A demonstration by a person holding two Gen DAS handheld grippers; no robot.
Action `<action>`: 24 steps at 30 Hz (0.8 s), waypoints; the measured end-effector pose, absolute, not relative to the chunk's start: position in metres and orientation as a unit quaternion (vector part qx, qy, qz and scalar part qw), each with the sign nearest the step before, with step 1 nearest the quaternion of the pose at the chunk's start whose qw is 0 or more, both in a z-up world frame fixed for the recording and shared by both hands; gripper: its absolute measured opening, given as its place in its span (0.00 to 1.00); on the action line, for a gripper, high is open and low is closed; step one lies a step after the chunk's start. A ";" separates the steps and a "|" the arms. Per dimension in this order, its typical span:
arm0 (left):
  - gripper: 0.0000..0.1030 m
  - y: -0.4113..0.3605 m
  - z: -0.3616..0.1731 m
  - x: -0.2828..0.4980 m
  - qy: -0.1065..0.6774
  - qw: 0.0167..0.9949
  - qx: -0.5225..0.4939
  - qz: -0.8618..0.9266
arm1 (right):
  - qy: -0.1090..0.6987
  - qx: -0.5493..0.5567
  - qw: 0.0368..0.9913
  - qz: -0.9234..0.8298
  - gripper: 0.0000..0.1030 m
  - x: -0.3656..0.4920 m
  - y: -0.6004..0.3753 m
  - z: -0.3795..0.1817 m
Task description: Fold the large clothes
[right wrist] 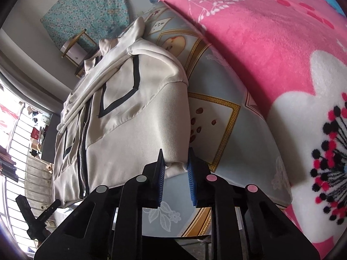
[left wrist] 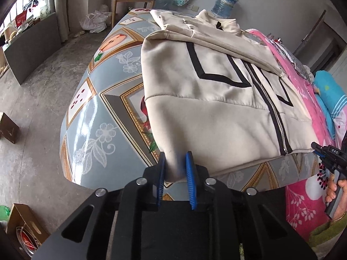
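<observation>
On the bench (left wrist: 91,117), which wears a glossy blue-grey cloth printed with fruit and flowers, a cream zip-up jacket (left wrist: 206,86) lies flat, front side up, with black angular stripes and its zipper closed. Its sleeves are folded in across the chest, and its collar points away from you toward the far end of the bench. The hem lies at the near edge, right in front of you.

You seem to be at the start of the bottom-to-top fold, taking the two hem corners. Your left tongs (left wrist: 175,169) are nearly pressed together, and a bunched piece of the hem's left corner sits pinched between the blue ribbed pads. Your right tongs (right wrist: 176,166) are narrowed the same way on the hem's right corner. From the right wrist view the fabric lies against the left pad, while contact at the right pad is harder to confirm.

The next move likely calls for lifting both corners together and level, then carrying them toward the collar, keeping the hem taut so the sleeves stay tucked.

A pink floral blanket (right wrist: 271,54) lies beside the jacket on your right, close enough to catch.
</observation>
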State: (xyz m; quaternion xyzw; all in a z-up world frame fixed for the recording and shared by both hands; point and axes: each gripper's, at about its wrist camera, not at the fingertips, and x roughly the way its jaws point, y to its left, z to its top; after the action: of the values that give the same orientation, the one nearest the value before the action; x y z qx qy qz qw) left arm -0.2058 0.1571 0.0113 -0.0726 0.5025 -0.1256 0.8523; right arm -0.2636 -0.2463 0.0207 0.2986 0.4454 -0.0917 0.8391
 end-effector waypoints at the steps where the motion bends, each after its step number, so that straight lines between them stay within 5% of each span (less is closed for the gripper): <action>1: 0.11 0.156 0.012 -0.206 0.500 0.854 -0.070 -0.125 | 0.444 0.297 0.840 -0.092 0.11 -0.264 -0.246 0.021; 24: 0.05 0.126 0.098 -0.142 0.398 0.909 0.014 -0.121 | 0.381 0.234 0.893 -0.058 0.05 -0.180 -0.236 0.097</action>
State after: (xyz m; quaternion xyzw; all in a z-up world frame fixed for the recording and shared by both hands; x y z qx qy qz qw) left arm -0.1415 0.1263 0.0976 0.0139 0.3983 -0.1207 0.9092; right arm -0.1804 -0.2365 0.0971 0.2338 0.3805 -0.0583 0.8928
